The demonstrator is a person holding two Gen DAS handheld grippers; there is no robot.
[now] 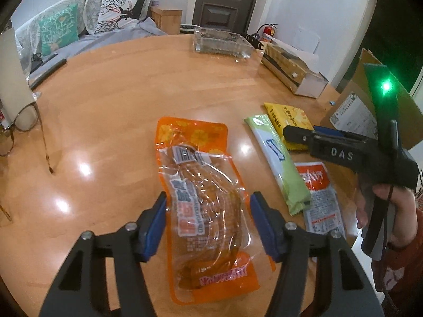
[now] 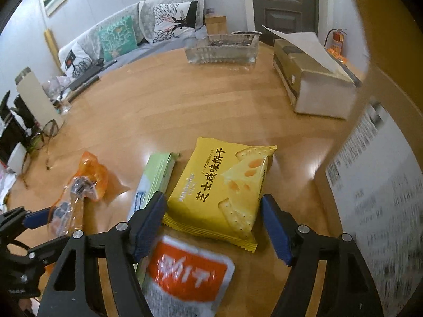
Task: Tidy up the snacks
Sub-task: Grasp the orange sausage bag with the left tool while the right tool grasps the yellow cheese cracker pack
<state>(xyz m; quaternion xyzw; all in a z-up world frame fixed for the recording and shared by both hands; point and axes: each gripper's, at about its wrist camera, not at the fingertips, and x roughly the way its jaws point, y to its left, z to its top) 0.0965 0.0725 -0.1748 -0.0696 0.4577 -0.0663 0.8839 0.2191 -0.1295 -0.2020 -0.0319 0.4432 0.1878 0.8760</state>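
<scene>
An orange and clear snack pouch (image 1: 203, 206) lies flat on the wooden table (image 1: 132, 100). My left gripper (image 1: 208, 211) is open, its blue pads either side of the pouch. A green bar pack (image 1: 277, 158), a yellow cracker pack (image 1: 288, 121) and a red and white sachet (image 1: 320, 200) lie to the right. My right gripper (image 2: 214, 219) is open, its fingers either side of the yellow cracker pack (image 2: 224, 190), above the red and white sachet (image 2: 185, 274). The green bar (image 2: 153, 182) and orange pouch (image 2: 79, 187) lie to its left.
A cardboard box (image 2: 375, 185) with a printed label stands at the right. A tissue box (image 2: 312, 79) and a clear glass tray (image 2: 224, 50) sit at the far side of the table. Eyeglasses (image 1: 23, 126) and a white stand (image 1: 13, 74) are at the left edge.
</scene>
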